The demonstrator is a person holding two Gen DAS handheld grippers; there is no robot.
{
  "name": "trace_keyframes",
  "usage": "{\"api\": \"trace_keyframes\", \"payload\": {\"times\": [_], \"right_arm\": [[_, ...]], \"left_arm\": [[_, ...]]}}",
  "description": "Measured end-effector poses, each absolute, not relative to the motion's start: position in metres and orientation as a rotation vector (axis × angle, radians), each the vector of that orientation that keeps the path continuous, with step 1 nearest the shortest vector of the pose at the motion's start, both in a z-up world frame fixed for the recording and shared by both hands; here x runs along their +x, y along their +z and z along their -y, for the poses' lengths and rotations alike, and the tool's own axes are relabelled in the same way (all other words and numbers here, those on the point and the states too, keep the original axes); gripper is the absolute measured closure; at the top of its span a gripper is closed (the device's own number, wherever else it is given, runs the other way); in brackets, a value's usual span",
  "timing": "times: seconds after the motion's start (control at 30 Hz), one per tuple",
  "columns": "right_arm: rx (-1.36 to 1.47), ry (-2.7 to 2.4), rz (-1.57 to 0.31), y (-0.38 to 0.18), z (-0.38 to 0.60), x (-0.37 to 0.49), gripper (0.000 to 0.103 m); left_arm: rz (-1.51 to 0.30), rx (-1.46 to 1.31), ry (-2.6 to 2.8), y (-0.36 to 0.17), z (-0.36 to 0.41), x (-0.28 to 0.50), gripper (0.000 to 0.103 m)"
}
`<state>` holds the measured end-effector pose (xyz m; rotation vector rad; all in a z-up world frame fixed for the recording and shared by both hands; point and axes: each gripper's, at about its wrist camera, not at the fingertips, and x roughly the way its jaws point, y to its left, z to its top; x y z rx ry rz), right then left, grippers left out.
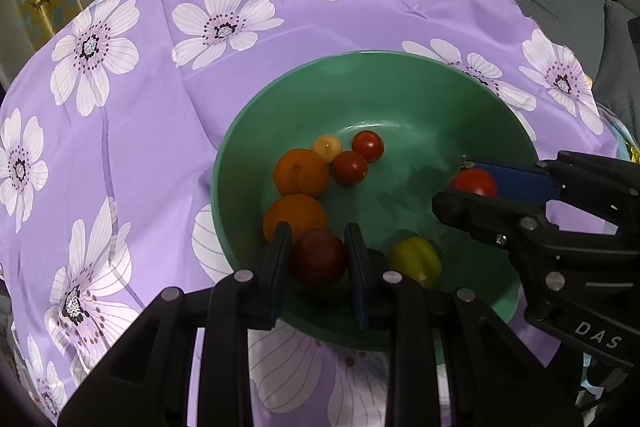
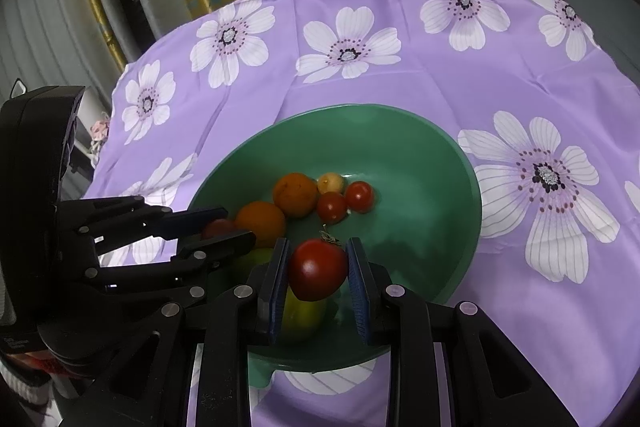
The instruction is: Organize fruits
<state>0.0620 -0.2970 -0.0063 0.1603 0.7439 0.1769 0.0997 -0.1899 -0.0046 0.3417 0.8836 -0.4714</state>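
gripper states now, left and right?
Left gripper: shut on dark red tomato.
Right gripper: shut on red tomato.

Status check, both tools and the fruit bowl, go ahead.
Left tool shut on dark red tomato. Right tool shut on red tomato. Both over green bowl. Nothing blocking.

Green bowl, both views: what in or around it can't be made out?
- Yellow fruit: right wrist view, mostly behind the right gripper and its tomato.
- Bowl's near rim: left wrist view, hidden by the left gripper.
- What lies under the cloth: covered in both views.
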Motion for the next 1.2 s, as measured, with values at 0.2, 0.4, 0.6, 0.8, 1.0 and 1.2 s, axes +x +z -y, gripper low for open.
{"api": "trace_keyframes", "payload": {"times": [0.2, 0.4, 0.6, 0.8, 1.0, 1.2], "right_arm": [[0.158, 0.180, -0.746, -0.0066, 0.2957, 0.0620, 0.074], [0.153, 0.184, -0.750, -0.0078, 0.2928, 0.0614, 0.074], [0.150, 0.185, -0.754, -0.0072, 0.2906, 0.0630, 0.074], [0.144, 0.186, -0.758, -0.0078, 0.2904, 0.0622, 0.074], [0.141, 0.185, -0.757, -0.0078, 0.2923, 0.0622, 0.074], [0.142, 0.184, -0.757, -0.0075, 0.2920, 0.0613, 0.074]], "left_arm": [[-0.887, 0.342, -0.468, -0.0054, 0.1891, 0.1003, 0.076], [-0.895, 0.343, -0.467, -0.0073, 0.1889, 0.1012, 0.076], [-0.897, 0.347, -0.471, -0.0086, 0.1892, 0.1009, 0.076], [-0.895, 0.347, -0.469, -0.0091, 0.1904, 0.1012, 0.076], [-0.899, 0.356, -0.467, -0.0104, 0.1914, 0.1016, 0.076], [-0.901, 0.364, -0.463, -0.0107, 0.1918, 0.1018, 0.076]]}}
